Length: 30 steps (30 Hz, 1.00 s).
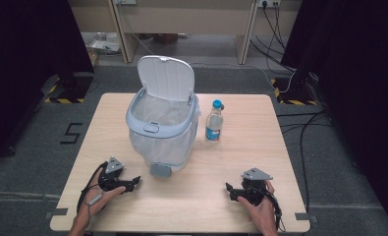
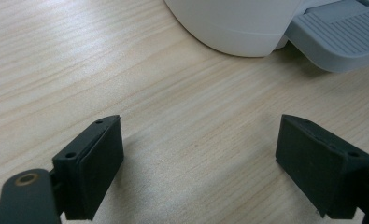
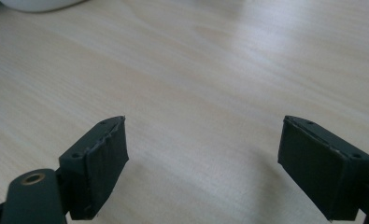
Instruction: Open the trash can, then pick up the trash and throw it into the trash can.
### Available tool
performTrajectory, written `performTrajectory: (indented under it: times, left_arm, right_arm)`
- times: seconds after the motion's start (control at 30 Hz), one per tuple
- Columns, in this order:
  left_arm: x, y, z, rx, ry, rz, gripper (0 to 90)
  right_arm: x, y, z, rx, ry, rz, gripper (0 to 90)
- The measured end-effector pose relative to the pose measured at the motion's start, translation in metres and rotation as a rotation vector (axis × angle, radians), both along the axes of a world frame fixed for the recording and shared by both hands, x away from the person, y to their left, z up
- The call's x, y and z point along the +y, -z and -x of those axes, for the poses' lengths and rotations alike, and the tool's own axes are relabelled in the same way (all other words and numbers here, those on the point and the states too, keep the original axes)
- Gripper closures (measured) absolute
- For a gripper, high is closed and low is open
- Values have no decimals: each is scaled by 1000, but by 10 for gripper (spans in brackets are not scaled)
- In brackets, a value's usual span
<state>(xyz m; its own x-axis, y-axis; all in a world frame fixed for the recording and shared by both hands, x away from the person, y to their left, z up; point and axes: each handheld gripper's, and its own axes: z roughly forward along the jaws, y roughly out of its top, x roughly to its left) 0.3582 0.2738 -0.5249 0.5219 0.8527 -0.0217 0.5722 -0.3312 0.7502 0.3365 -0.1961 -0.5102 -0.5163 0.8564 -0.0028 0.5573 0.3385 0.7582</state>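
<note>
1. Bin (image 1: 163, 125): white pedal bin w/ clear liner, sits mid-table, a bit left of centre. Lid (image 1: 166, 78) is up, tilted back, so the mouth is open. Grey pedal (image 1: 159, 170) sticks out at the near side, toward me.
2. Bottle (image 1: 214, 121): clear plastic, blue cap, upright just beside the bin's right side, not touching as far as I can tell.
3. Left gripper (image 1: 136, 181): resting low on the table near the pedal, jaws spread wide, nothing between them.
4. Right gripper (image 1: 229, 189): near edge of the table (image 1: 260, 147), well apart from the bottle, jaws also wide apart & empty.
5. Step, my read: start position, nothing grasped yet. Likely job is bottle into the bin.
6. Next move prob calls for the right gripper going fwd to the bottle, jaws either side of its body, closing w/o tipping it.
7. Views: left gripper view gives bin base (image 2: 238, 28) & ribbed pedal (image 2: 341, 35) close up; high view gives lid, bottle & both hands. Right gripper view gives bare wood plus a sliver of bin base (image 3: 37, 4).
</note>
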Motion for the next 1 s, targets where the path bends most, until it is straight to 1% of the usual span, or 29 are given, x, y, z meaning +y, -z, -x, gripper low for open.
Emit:
performTrajectory:
  times: [0.07, 0.2, 0.23, 0.27, 0.33, 0.37, 0.43, 0.47, 0.5, 0.57, 0.6, 0.63, 0.67, 0.73, 0.77, 0.8, 0.83, 0.87, 0.9, 0.93, 0.97, 1.0]
  left_arm:
    - [0, 0, 0, 0, 0, -1, 140]
    - [0, 0, 0, 0, 0, 0, 140]
    - [0, 0, 0, 0, 0, 0, 140]
    - [0, 0, 0, 0, -1, 0, 140]
    - [0, 0, 0, 0, -1, 0, 140]
    - [0, 0, 0, 0, -1, 0, 140]
    - [0, 0, 0, 0, -1, 0, 140]
    - [0, 0, 0, 0, 0, 0, 140]
    - [0, 0, 0, 0, 0, 0, 140]
    - [0, 0, 0, 0, -1, 0, 140]
    - [0, 0, 0, 0, -1, 0, 140]
    - [0, 0, 0, 0, -1, 0, 140]
    - [0, 0, 0, 0, -1, 0, 140]
    - [0, 0, 0, 0, -1, 0, 140]
    - [0, 0, 0, 0, -1, 0, 140]
    - [0, 0, 0, 0, -1, 1, 140]
    - [0, 0, 0, 0, -1, 1, 140]
    - [0, 0, 0, -1, -1, 2, 140]
    - [0, 0, 0, -1, -1, 2, 140]
    - [0, 0, 0, 0, -1, 1, 140]
    - [0, 0, 0, -1, 0, 1, 141]
    - [0, 0, 0, -1, 0, 1, 141]
  right_arm:
    - [-1, -8, -3, -33, 9, -10, 159]
    - [-1, -16, -10, -70, 19, -6, 159]
    - [-1, -16, -10, -70, 19, -6, 159]
    - [0, -21, -15, -88, 21, -16, 159]
    - [0, -22, -17, -94, 21, -17, 159]
    - [3, -27, -24, -110, 20, -25, 159]
    - [4, -29, -27, -115, 19, -25, 159]
    - [7, -32, -34, -132, 18, -32, 159]
    - [8, -34, -38, -137, 17, -28, 159]
    - [10, -37, -44, -150, 22, -40, 159]
    - [11, -39, -48, -152, 21, -41, 159]
    - [11, -39, -48, -152, 21, -41, 159]
    - [12, -41, -55, -157, 25, -58, 159]
    - [15, -42, -60, -157, 29, -55, 159]
    - [15, -42, -60, -157, 29, -55, 159]
    - [17, -44, -66, -169, 33, -61, 161]
    - [19, -45, -68, -163, 32, -69, 161]
    - [20, -46, -71, -165, 28, -58, 161]
    - [20, -46, -71, -165, 28, -58, 161]
    - [24, -48, -78, -180, 31, -56, 161]
    - [25, -50, -81, -176, 32, -65, 161]
    - [25, -50, -81, -176, 32, -65, 161]
